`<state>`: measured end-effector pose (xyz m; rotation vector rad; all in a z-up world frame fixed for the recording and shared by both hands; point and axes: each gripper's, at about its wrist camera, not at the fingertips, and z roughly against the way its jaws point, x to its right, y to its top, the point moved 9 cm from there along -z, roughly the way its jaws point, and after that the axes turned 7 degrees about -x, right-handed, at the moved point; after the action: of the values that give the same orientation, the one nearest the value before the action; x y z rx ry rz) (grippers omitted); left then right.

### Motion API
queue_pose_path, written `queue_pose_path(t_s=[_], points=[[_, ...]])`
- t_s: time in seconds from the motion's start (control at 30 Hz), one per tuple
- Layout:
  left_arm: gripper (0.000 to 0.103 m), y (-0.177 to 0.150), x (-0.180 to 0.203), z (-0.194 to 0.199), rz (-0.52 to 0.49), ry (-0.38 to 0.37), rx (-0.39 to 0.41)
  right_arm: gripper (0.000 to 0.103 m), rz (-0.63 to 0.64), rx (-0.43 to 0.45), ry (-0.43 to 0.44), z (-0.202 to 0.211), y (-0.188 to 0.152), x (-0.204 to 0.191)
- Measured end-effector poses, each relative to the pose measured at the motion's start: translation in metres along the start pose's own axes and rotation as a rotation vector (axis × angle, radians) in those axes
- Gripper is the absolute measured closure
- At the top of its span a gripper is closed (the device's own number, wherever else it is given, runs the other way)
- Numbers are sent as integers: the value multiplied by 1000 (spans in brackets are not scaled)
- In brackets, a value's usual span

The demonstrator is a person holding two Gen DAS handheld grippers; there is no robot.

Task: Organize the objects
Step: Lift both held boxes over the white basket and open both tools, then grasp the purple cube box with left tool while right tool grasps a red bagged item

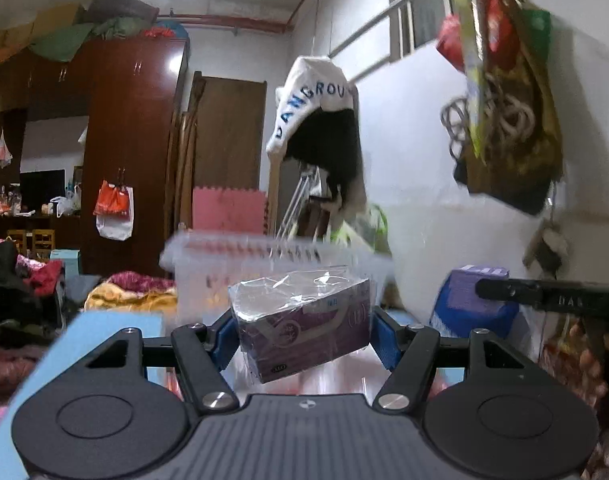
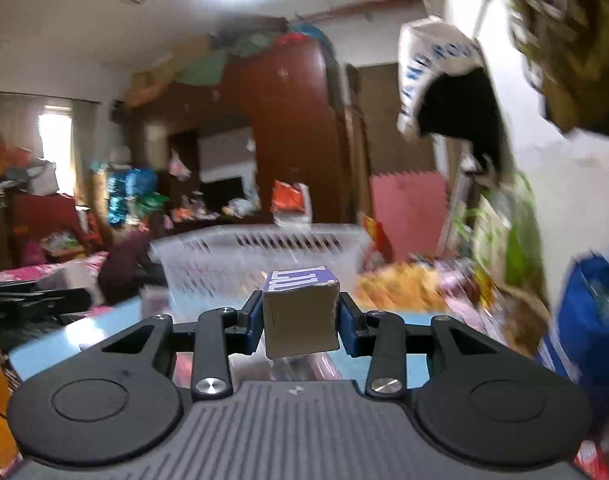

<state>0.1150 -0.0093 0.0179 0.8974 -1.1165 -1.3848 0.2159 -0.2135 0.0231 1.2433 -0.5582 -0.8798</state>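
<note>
A big dark red wardrobe is seen at the back of the room, with a brown door next to it. A white hooded coat with blue letters is hung on the wall, and a pink foam mat is leaned up under the door. A light blue bench is seen low in the left wrist view. A clear plastic basket with slots near its rim is seen on the bench, behind both sets of tongs; it is blurred in both views. A purple box wrapped in clear plastic is gripped by the left tongs, with a blue pad pressed to each side of it. The box is held up in the air, tilted, in front of the basket. A small cardboard box with a purple top is squeezed between the blue pads of the right tongs. It too is held up off the bench, in front of the basket. A blue bag is seen far to the right.
</note>
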Motion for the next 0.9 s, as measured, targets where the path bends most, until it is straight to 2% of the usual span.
queue_pose_path(t_s=[0.1, 0.23, 0.33, 0.4, 0.43, 0.47, 0.5, 0.63, 0.7, 0.8, 0.9], points=[[34, 41, -7, -34, 1, 14, -23, 61, 40, -5, 8, -32, 37, -14], [34, 77, -27, -96, 35, 64, -113, 61, 69, -68, 19, -88, 65, -30], [33, 84, -50, -138, 92, 105, -201, 60, 95, -115, -5, -126, 72, -34], [32, 79, -59, -160, 98, 97, -263, 55, 87, -158, 10, -143, 67, -32], [23, 75, -62, -166, 98, 95, -280, 47, 87, -159, 12, -146, 65, -31], [15, 72, -65, -167, 105, 98, -286, 30, 95, -165, 7, -146, 63, -31], [2, 70, -65, -164, 104, 91, -270, 18, 109, -155, -2, -142, 61, -32], [0, 73, -64, -126, 79, 86, -154, 7, 115, -104, 12, -100, 55, -39], [0, 68, -60, -102, 56, 85, -137, 0, 129, -84, 27, -76, 48, -44], [0, 53, -48, -67, 21, 82, -103, 0, 169, -63, 19, -45, 27, -48], [0, 27, -35, -37, -24, 58, -63, 0, 148, -74, 39, -21, -5, -44]])
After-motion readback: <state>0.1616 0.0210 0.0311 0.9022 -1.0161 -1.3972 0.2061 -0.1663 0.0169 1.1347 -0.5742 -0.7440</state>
